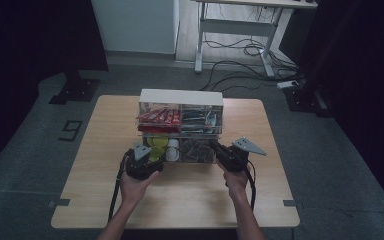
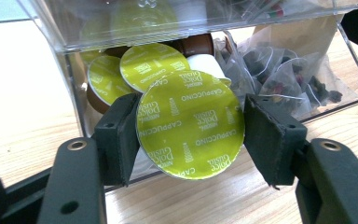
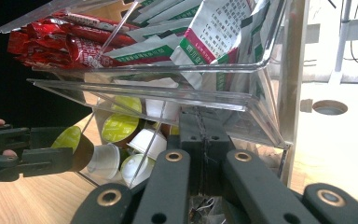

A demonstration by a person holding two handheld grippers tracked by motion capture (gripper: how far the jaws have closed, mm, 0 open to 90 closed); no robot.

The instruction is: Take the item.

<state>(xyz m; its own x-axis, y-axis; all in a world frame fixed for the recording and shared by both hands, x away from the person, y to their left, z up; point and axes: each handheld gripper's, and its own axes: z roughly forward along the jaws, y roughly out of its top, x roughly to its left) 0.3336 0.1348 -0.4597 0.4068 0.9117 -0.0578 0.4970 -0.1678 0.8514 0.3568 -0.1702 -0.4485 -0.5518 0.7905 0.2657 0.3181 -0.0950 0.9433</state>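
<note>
**Capsule gripped at the organizer's lower tray**

From above, the left gripper [image 1: 152, 152] meets a clear organizer [image 1: 181, 126]. Seen along the left gripper, its jaws pinch a green-lidded cappuccino capsule [image 2: 189, 124], tilted; it could slip sideways. Seen along the right gripper [image 3: 200, 140], its jaws are shut against the tray front, holding nothing visible.

Yellow-green capsule [image 2: 189, 125] with white lettering; red sachets [image 3: 60, 46] above.

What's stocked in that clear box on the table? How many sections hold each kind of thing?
Red stick packets: 1 section
Green-and-white sachets: 1 section
Coffee capsules: 1 section
Tea bags: 1 section
Total: 4 sections
</note>
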